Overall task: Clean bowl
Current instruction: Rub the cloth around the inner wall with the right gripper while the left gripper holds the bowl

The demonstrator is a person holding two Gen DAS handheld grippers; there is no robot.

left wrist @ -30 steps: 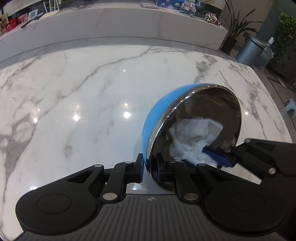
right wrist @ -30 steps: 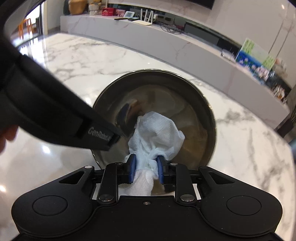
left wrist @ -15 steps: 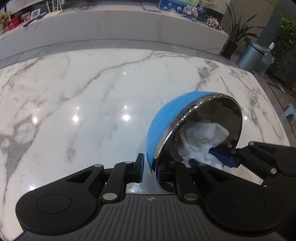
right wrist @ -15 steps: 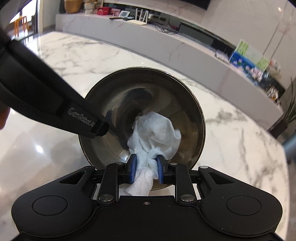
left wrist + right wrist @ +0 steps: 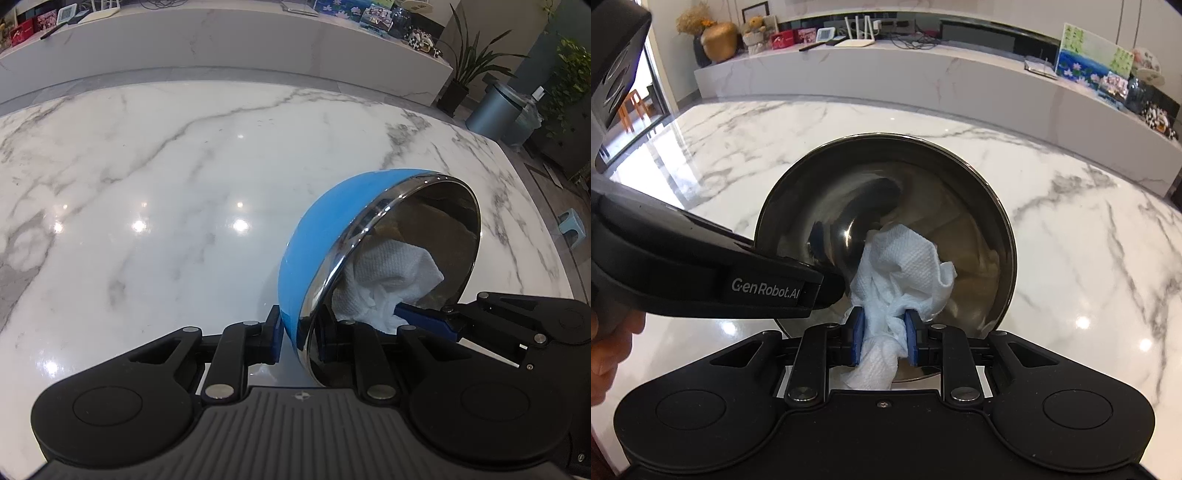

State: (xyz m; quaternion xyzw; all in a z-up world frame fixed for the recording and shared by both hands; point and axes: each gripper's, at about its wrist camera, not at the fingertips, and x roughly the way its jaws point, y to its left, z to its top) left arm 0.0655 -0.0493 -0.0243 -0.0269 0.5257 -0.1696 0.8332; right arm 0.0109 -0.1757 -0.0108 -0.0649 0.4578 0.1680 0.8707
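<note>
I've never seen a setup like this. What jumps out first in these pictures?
A bowl, bright blue outside and mirror-shiny inside, is tipped on its side over the white marble table, its rim pinched by the left gripper. The right gripper is clamped on a crumpled white paper towel and pushes it into the bowl's steel hollow.

The only readable text is "GenRobot.AI", printed in pale letters on the side of the black plastic left gripper seen in the right wrist view; other labels are too small.
</note>
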